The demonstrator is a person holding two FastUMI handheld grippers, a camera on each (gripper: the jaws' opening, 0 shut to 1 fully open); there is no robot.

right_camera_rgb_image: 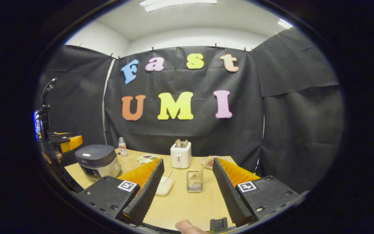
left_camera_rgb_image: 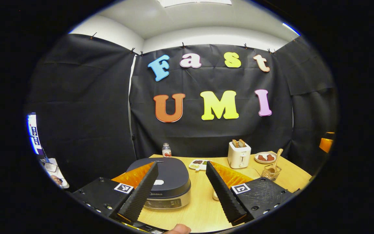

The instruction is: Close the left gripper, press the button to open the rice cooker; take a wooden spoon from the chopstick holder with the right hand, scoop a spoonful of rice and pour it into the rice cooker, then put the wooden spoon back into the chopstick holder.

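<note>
Rice cooker (left_camera_rgb_image: 167, 182) sits lid down at the left end of the worktop (left_camera_rgb_image: 203, 211), white release button on top of the dark lid. Left hand-held gripper (left_camera_rgb_image: 180, 191) hovers in front of it, fingers spread wide; risks straddling the button instead of pressing unless pinched together first. Could also shove the cooker back if pushed at a slant.

Wooden spoon (right_camera_rgb_image: 201, 170) leans in the clear chopstick holder (right_camera_rgb_image: 194, 182), straight ahead between the spread fingers of the right hand-held gripper (right_camera_rgb_image: 187, 191). Light holder, likely to tip if the handle is pulled sideways.

Nearby: white toaster (right_camera_rgb_image: 180, 155), plate (left_camera_rgb_image: 265, 157) of food, bottle (left_camera_rgb_image: 166, 150), snack tray (left_camera_rgb_image: 198, 164), white lidded dish (right_camera_rgb_image: 164, 187) just beside the holder, crowding the approach.
</note>
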